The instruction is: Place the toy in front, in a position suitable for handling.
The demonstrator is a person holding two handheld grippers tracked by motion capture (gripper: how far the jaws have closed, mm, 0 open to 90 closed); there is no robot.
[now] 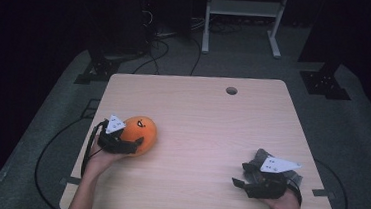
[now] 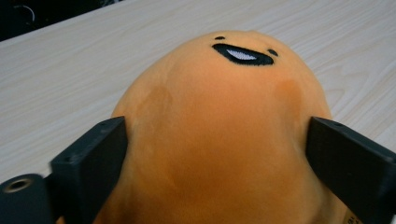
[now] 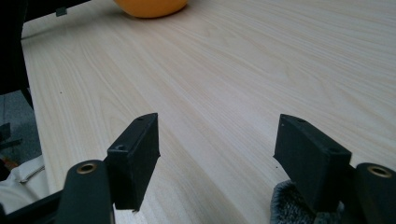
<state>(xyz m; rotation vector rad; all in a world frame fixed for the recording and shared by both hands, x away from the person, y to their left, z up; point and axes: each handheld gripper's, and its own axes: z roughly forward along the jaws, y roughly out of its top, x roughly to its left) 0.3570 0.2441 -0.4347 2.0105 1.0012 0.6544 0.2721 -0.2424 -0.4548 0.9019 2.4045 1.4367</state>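
The orange plush toy (image 2: 219, 135) sits directly between the wide-set jaws of the left gripper (image 1: 129, 144), both pads touching its flanks, its face end pointing away, while the empty, open right gripper (image 1: 245, 184) rests well apart.

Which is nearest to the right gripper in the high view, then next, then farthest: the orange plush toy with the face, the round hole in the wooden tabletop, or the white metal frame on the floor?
From the right gripper, at the table's near right:
1. Orange plush toy, across the table at its left edge, between the left gripper's jaws.
2. Round hole, near the table's far edge.
3. White metal frame, on the floor past the table.
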